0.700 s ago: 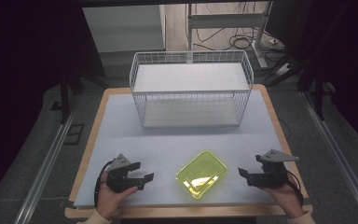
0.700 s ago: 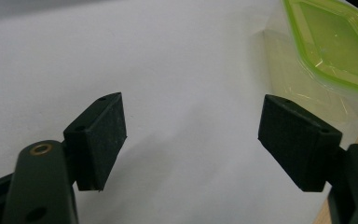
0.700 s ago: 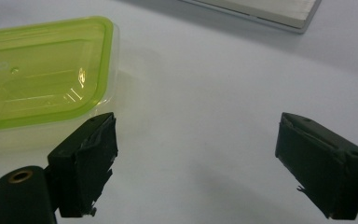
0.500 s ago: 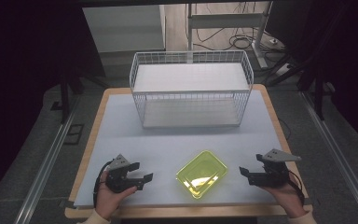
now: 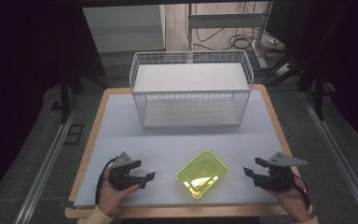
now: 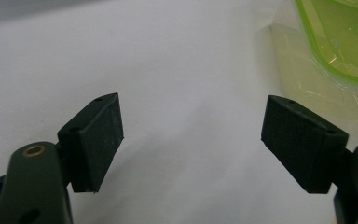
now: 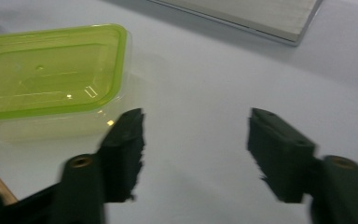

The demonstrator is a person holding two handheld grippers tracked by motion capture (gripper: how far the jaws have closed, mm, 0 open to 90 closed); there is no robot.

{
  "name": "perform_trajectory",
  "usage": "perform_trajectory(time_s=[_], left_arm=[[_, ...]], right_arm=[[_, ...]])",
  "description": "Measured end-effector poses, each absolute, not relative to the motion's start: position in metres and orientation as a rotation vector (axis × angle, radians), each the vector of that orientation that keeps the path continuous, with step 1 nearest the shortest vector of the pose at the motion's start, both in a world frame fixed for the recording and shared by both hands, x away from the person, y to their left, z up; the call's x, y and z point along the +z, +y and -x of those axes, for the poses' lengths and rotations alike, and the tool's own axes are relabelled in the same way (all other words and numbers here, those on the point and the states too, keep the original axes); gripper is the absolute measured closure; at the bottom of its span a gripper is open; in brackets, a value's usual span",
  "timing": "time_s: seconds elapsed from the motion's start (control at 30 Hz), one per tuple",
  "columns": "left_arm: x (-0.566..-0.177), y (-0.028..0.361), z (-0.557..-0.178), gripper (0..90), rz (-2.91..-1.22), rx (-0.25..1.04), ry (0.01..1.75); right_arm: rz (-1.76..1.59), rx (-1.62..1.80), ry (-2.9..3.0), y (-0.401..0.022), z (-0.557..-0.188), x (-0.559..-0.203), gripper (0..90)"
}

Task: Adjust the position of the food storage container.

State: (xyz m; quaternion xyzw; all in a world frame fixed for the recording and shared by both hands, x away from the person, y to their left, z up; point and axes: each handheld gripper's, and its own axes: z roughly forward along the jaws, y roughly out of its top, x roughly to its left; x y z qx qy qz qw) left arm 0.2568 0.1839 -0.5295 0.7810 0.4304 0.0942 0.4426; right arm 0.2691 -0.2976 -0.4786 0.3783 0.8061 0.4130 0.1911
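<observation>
Since the earlier frames the right gripper (image 5: 254, 168) has shifted slightly, while the left gripper (image 5: 148, 178) has kept its place. Both hands rest low at the near tabletop (image 5: 121, 126) edge, grippers pointing inward at the green-lidded container (image 5: 202, 173) between them. Both grippers' jaws stand spread and empty, touching nothing.

I see the table (image 5: 121, 121) lit bright from overhead, surroundings black from 9 to 3 o'clock. Glare spots the container (image 5: 202, 173) lid; my right gripper view smears at 6 o'clock.
</observation>
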Motion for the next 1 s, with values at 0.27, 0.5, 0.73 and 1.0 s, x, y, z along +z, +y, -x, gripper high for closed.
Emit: perform_trajectory(time_s=[0.27,0.5,0.73,1.0], left_arm=[[-0.527,0.183,-0.253,20.2,-1.934,0.242,1.063],[-0.528,0.182,-0.252,20.2,-1.938,0.241,1.070],[-0.528,0.182,-0.251,20.3,-1.942,0.241,1.066],[-0.529,0.181,-0.251,20.5,-1.943,0.238,1.066]], right_arm=[[-1.004,1.184,2.303,-0.294,-0.266,-0.473,80.3],[-0.883,1.210,2.374,-0.283,-0.261,-0.464,89.6],[-0.802,1.240,2.438,-0.268,-0.257,-0.463,89.7],[-0.725,1.252,2.503,-0.251,-0.251,-0.462,89.8]])
